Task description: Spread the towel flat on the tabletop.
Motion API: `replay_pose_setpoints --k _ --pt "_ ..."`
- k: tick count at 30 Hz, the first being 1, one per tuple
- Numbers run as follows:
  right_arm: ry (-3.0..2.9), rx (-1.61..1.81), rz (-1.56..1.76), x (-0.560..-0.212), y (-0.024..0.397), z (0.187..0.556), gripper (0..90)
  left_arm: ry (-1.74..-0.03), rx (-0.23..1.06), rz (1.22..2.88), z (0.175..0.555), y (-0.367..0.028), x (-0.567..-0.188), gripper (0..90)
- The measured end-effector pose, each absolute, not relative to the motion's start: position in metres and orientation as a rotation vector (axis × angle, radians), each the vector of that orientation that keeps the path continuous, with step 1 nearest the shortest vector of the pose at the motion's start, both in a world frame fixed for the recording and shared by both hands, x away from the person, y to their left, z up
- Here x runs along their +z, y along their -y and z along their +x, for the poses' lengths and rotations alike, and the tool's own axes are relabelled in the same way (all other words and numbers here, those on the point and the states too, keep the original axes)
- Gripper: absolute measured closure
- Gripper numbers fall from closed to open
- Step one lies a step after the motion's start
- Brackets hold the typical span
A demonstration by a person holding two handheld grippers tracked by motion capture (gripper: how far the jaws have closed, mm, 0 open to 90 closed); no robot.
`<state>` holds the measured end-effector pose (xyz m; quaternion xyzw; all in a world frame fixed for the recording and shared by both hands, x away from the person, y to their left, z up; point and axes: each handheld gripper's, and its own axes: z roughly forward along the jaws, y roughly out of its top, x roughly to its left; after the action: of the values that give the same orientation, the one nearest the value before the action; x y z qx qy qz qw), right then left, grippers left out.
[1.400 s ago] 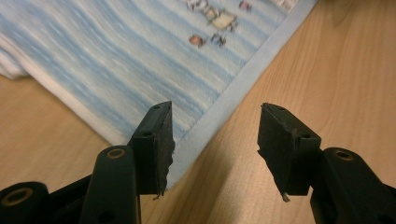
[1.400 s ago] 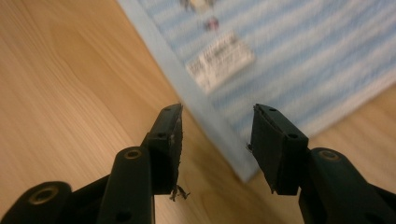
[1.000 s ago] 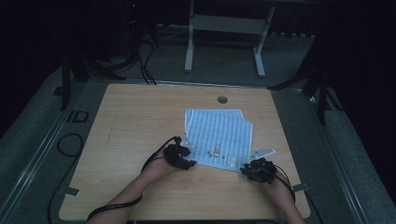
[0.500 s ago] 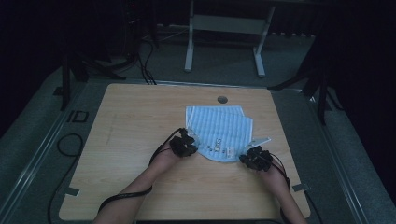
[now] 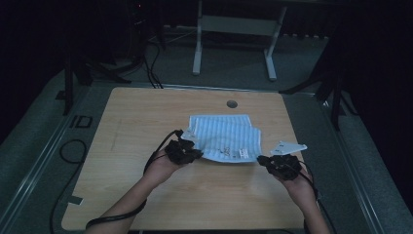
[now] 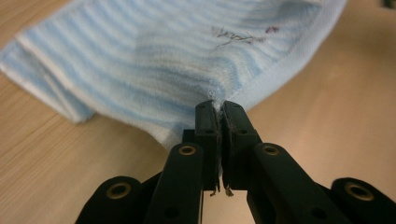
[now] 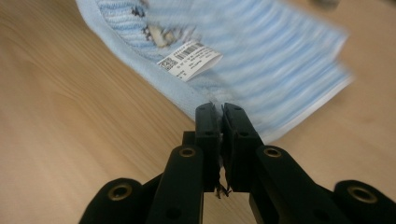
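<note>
A light blue and white striped towel [image 5: 226, 136] lies in the middle of the wooden table [image 5: 146, 117]. My left gripper [image 5: 195, 155] is shut on its near left corner, and my right gripper [image 5: 263, 161] is shut on its near right corner. The near edge hangs lifted off the table between them, while the far part rests on the wood. In the left gripper view the jaws [image 6: 219, 106] pinch the towel's [image 6: 163, 60] hem. In the right gripper view the jaws [image 7: 219, 109] pinch the towel [image 7: 261, 60] just below a white barcode label [image 7: 189, 60].
A round cable hole [image 5: 232, 104] sits near the table's far edge. A white metal frame [image 5: 234, 29] stands on the floor behind the table. Black cables [image 5: 73, 146] lie on the floor at the left. Bare wood surrounds the towel.
Both grippers have closed on the towel's near corners and risen. The towel's near edge has come up off the table with them.
</note>
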<state>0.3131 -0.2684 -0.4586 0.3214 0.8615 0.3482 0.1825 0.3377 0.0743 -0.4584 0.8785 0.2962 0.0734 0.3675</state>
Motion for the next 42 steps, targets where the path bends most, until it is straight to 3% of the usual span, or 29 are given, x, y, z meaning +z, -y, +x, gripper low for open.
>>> replay_pose_setpoints --k 11,18,19,22,24,26,37,42 --pt "-2.384 1.093 0.751 -0.408 0.270 0.246 85.4 -0.612 0.210 2.265 0.260 -0.087 -0.405 85.3" --pt "-2.486 1.207 0.770 -0.425 0.278 0.188 84.3 -0.527 -0.030 2.297 0.205 -0.097 -0.418 82.8" --pt "-2.512 1.207 0.777 -0.428 0.279 0.184 83.4 -0.511 -0.048 2.309 0.199 -0.099 -0.421 81.0" --pt "-2.548 1.157 0.802 -0.440 0.280 0.174 70.9 -0.483 -0.158 2.313 0.198 -0.102 -0.430 64.9" --pt "-2.557 1.143 0.831 -0.445 0.281 0.179 68.2 -0.474 -0.227 2.308 0.203 -0.102 -0.437 61.8" --pt "-2.536 1.125 0.873 -0.448 0.283 0.190 69.6 -0.520 -0.145 2.353 0.214 -0.101 -0.445 61.7" --pt "-2.498 1.107 0.930 -0.470 0.268 0.276 65.9 -0.735 0.034 2.375 0.297 -0.103 -0.482 57.9" --pt "-2.438 1.034 0.985 -0.478 0.253 0.334 67.2 -0.773 0.106 2.373 0.336 -0.094 -0.493 58.0"
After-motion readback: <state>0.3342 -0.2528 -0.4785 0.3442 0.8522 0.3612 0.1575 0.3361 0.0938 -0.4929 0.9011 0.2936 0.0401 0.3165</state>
